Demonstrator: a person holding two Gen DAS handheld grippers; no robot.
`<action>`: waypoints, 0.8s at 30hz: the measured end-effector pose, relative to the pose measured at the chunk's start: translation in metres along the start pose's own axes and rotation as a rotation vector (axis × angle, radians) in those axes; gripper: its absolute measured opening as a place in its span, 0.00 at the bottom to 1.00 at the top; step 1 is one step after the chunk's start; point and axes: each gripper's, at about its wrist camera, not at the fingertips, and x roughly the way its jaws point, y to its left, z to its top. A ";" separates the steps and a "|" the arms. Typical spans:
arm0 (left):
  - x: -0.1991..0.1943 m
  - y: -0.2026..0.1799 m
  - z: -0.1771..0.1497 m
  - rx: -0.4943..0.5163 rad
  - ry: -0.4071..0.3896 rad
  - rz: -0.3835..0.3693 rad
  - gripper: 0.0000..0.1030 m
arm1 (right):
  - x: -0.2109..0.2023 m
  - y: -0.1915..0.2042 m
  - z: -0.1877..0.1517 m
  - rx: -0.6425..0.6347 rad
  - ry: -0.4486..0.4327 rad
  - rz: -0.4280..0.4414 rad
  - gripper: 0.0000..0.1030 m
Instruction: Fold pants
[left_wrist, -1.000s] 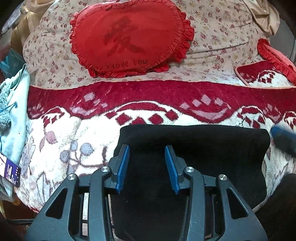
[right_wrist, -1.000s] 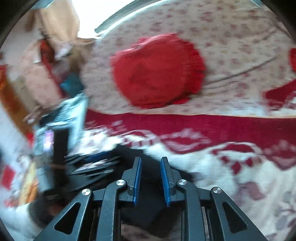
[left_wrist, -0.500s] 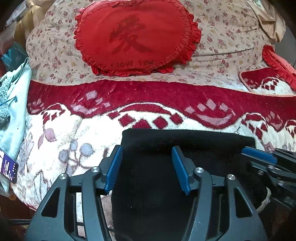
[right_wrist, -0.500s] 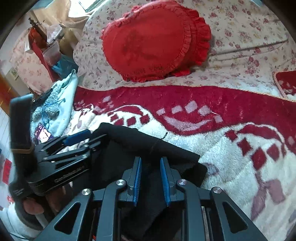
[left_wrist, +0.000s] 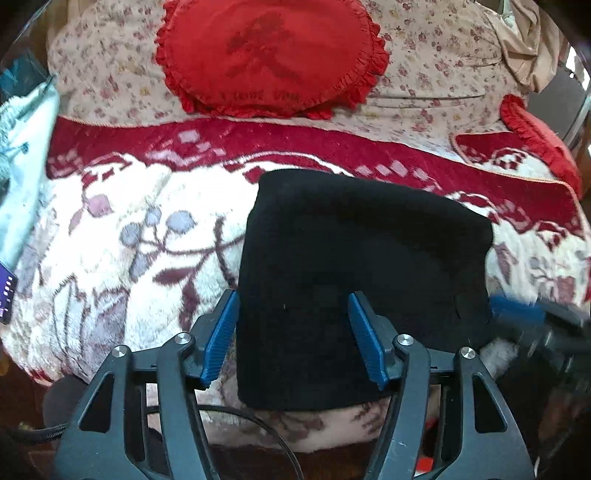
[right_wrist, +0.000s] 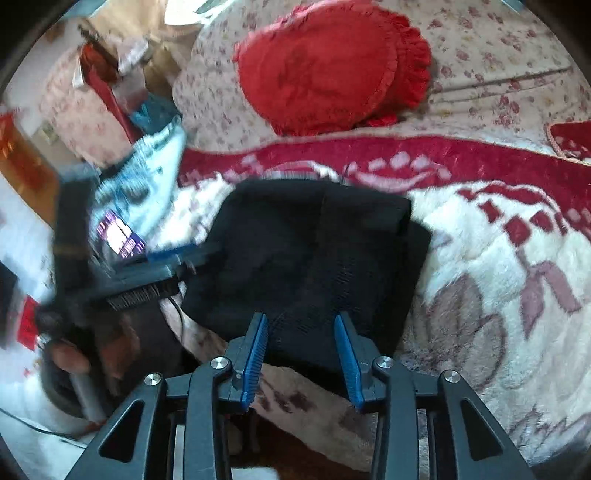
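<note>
The black pants (left_wrist: 362, 251) lie folded into a compact rectangle on the white and red blanket (left_wrist: 122, 236). My left gripper (left_wrist: 291, 325) hovers over their near left part, jaws wide and still opening, nothing pressed between the blue pads. The right gripper shows blurred at the right edge of the left wrist view (left_wrist: 524, 321). In the right wrist view the pants (right_wrist: 314, 251) lie just beyond my right gripper (right_wrist: 301, 336), whose jaws are opening with only cloth beneath them. The left gripper (right_wrist: 159, 266) appears blurred at the pants' left side there.
A red heart-shaped ruffled pillow (left_wrist: 273, 55) rests on the floral quilt (left_wrist: 436, 66) at the back. Pale blue cloth (left_wrist: 26, 147) and a phone (right_wrist: 118, 236) lie at the bed's left edge. A second red pillow (left_wrist: 543, 144) sits far right.
Both grippers have let go of the pants and their jaws have spread. The left gripper shifted left, the right one sank toward the cloth. The pants now lie flat as a folded block.
</note>
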 end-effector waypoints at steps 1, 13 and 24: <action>-0.002 0.003 0.000 -0.007 0.006 -0.019 0.59 | -0.007 -0.003 0.002 0.003 -0.032 -0.019 0.45; 0.030 0.039 0.005 -0.233 0.041 -0.187 0.78 | 0.042 -0.052 0.003 0.208 -0.006 0.146 0.77; 0.013 0.019 0.043 -0.147 -0.022 -0.188 0.41 | 0.021 -0.043 0.040 0.175 -0.114 0.159 0.44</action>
